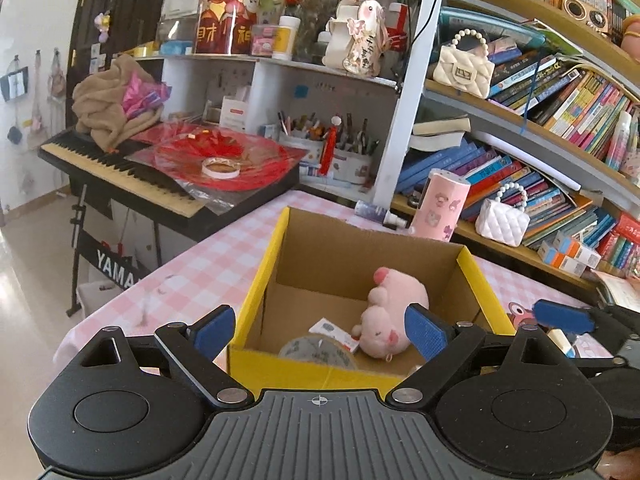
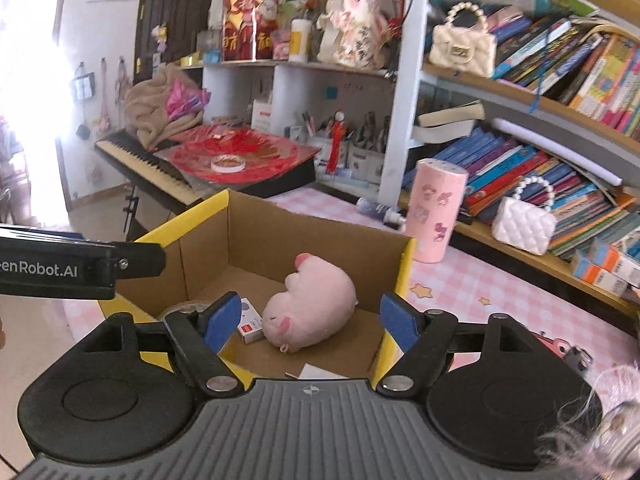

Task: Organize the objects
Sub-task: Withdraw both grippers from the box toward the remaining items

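Note:
An open cardboard box with yellow outer walls (image 1: 260, 284) (image 2: 404, 276) stands on the pink checked tablecloth. Inside it lie a pink plush pig (image 1: 390, 312) (image 2: 310, 304), a roll of clear tape (image 1: 316, 354) (image 2: 188, 307) and a small white and red box (image 1: 336, 332) (image 2: 250, 322). My left gripper (image 1: 320, 332) is open and empty, above the box's near wall. My right gripper (image 2: 310, 324) is open and empty, over the box's near side, with the pig between its fingers in view. The right gripper's finger also shows in the left wrist view (image 1: 564, 316).
A pink patterned cylinder (image 1: 440, 204) (image 2: 438, 212) and a small bottle (image 1: 376, 213) (image 2: 378, 208) stand behind the box. A white quilted purse (image 1: 502, 220) (image 2: 524, 222) and rows of books fill the shelves at right. A keyboard piano (image 1: 120, 172) with red items is at left.

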Action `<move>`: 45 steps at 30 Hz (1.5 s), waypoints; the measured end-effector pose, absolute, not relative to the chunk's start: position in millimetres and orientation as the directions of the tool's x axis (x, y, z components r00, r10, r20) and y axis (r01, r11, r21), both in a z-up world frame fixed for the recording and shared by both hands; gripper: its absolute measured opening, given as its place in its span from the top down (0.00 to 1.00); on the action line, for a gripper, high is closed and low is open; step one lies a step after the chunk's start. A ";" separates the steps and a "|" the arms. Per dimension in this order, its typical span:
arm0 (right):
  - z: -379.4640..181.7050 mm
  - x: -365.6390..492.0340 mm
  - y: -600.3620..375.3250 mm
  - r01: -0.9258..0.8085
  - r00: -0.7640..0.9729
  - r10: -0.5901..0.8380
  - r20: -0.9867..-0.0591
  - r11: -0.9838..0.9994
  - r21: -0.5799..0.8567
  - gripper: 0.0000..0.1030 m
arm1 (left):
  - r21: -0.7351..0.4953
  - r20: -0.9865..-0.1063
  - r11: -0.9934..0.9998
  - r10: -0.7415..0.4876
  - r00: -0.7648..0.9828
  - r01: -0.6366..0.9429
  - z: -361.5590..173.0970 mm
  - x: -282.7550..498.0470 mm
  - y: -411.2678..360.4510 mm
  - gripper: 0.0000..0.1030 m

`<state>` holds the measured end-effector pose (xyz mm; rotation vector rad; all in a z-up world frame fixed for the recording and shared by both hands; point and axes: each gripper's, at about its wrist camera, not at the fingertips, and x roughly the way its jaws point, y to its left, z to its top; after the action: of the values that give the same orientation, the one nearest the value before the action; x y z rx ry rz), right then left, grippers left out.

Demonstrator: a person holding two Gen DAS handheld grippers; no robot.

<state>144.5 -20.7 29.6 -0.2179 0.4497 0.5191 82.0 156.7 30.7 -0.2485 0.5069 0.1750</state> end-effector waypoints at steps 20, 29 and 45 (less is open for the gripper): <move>-2.0 64.0 -34.2 -0.404 0.754 0.268 -0.599 0.909 -0.102 0.18 | -0.138 -0.650 0.975 0.042 0.759 -0.172 0.0 24.1 139.3 0.05; -7.4 38.0 -39.2 -0.350 0.748 0.223 -0.625 0.933 -0.086 0.16 | -0.131 -0.671 0.979 0.030 0.741 -0.158 -3.6 3.8 142.3 0.05; -13.4 6.2 -51.8 -0.272 0.760 0.155 -0.631 0.958 -0.092 0.13 | -0.124 -0.695 0.988 -0.019 0.719 -0.094 -10.7 -9.9 131.9 0.05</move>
<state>6.2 -51.8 -13.4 -0.1830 0.6689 0.2337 -9.9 131.9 -10.7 -0.1552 0.7683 0.0418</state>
